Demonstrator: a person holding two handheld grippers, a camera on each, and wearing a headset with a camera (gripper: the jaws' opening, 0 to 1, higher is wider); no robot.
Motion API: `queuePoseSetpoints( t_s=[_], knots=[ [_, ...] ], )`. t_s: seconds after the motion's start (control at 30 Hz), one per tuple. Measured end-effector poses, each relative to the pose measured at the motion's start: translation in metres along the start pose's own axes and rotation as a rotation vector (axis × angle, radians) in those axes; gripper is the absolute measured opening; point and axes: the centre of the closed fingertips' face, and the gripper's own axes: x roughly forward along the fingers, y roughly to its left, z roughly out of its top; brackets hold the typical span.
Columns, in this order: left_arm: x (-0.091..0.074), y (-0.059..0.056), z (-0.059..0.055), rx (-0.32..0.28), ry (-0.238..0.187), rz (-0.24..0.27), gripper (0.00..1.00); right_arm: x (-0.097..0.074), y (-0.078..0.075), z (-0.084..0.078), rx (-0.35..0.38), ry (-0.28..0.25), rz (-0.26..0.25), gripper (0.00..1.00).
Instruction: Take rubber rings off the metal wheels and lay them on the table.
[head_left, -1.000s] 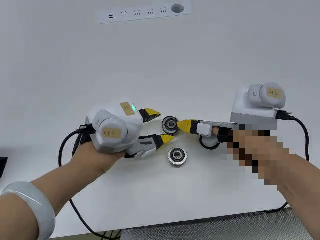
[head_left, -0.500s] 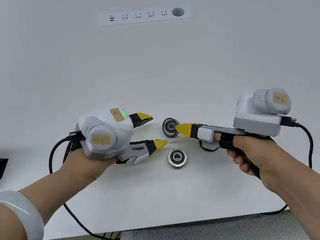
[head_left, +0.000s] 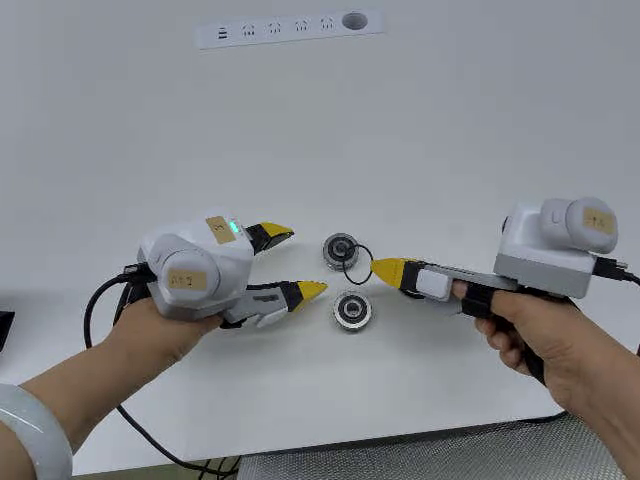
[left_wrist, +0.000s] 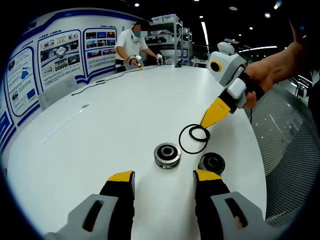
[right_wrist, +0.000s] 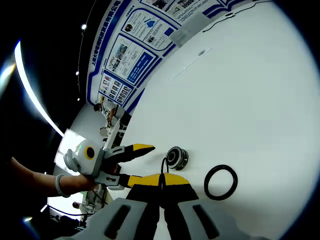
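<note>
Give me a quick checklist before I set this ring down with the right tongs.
1. Grip: right tongs shut on the thin rubber ring: ok.
2. Ring free of the farther wheel, hanging beside it: ok.
3. The left tongs open, apart from both wheels: ok.
4. Bare table near the right tongs for laying: ok.
5. The thick ring lying flat on the table: ok.
6. Whether the nearer wheel still wears a ring: cannot tell.

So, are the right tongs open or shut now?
Shut: the right tongs pinch a thin rubber ring, with no gap between their tips.
</note>
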Motion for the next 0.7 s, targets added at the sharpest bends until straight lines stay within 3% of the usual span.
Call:
queuePoseSetpoints(
  t_s=[0.2, 0.37, 0.7],
  knots=[
    [-0.002, 0.0, -0.005, -0.005, 0.012, 0.004, 0.54, -0.02, -0.015, 0.001, 0.044, -0.038, -0.037, 0.02],
    [-0.004, -0.001, -0.008, -0.013, 0.015, 0.006, 0.54, -0.033, -0.03, 0.004, 0.07, -0.062, -0.072, 0.02],
    [-0.006, 0.0, -0.012, -0.022, 0.02, 0.011, 0.52, -0.035, -0.05, -0.003, 0.089, -0.049, -0.124, 0.02]
  ],
)
